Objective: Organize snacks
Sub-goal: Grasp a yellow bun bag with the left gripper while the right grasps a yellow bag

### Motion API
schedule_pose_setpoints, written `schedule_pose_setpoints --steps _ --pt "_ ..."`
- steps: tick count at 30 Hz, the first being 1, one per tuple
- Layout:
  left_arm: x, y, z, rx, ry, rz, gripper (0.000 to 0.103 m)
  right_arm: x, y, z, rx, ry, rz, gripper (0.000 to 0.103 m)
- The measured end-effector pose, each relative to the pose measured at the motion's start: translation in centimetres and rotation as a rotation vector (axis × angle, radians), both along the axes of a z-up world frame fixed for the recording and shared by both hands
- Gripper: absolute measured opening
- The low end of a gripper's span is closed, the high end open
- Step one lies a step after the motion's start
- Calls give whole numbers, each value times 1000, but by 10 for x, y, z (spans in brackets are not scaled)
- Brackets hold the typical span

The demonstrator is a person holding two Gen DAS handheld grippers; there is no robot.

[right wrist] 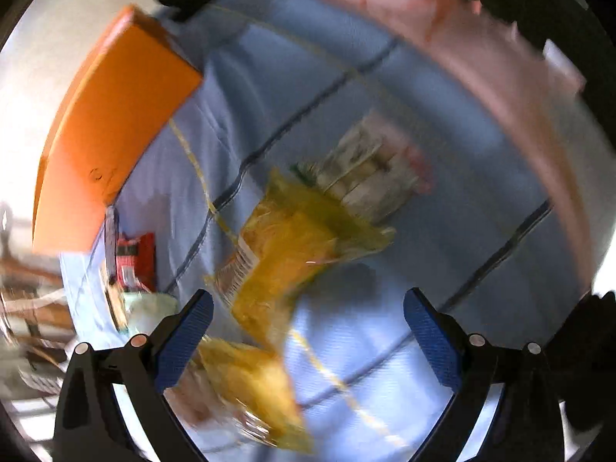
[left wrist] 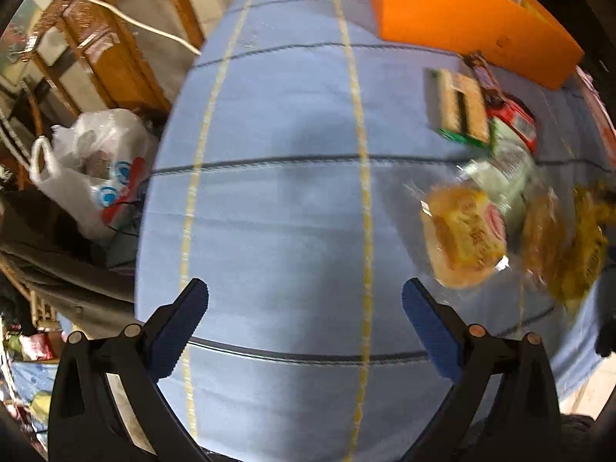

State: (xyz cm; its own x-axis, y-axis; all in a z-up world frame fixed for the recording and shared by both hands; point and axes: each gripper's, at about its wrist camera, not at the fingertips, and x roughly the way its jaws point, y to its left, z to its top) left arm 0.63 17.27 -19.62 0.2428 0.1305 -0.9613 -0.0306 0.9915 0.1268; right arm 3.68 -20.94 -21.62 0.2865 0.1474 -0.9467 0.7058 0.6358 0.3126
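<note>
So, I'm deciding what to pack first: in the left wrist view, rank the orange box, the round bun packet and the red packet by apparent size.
1. Orange box, clearly the largest.
2. Round bun packet; it lies nearer the camera, which flatters it.
3. Red packet, partly hidden.

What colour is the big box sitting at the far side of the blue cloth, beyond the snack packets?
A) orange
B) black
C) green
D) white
A: the box is plainly orange in the left wrist view, lying on the blue cloth beyond the snack packets; the right wrist view shows the same orange box.
</note>
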Motion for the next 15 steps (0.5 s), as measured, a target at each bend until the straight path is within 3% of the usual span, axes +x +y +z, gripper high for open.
schedule_pose_setpoints --steps 3,5,6,7,8,12,15 --pt "-2 -9 -1 -7 -5 -36 99 14 3 -10 -4 -1 -85 100" --pt "-2 -12 -3 7 -13 -58 99 19 8 -3 -28 -51 -66 63" --pt "-2 -14 -4 13 -16 -65 99 19 9 -3 36 -95 -44 41" --pt "-3 -16 -7 5 -15 -73 99 15 11 -5 106 -105 -41 40" --pt "-2 -19 -9 -14 -10 -85 99 10 12 -5 113 -101 -39 40" --pt "2 -34 -16 -95 -6 -122 99 -13 23 25 -48 -145 61 40" --pt "9 -47 -20 -162 -4 -129 99 -41 21 54 -51 -218 84 40"
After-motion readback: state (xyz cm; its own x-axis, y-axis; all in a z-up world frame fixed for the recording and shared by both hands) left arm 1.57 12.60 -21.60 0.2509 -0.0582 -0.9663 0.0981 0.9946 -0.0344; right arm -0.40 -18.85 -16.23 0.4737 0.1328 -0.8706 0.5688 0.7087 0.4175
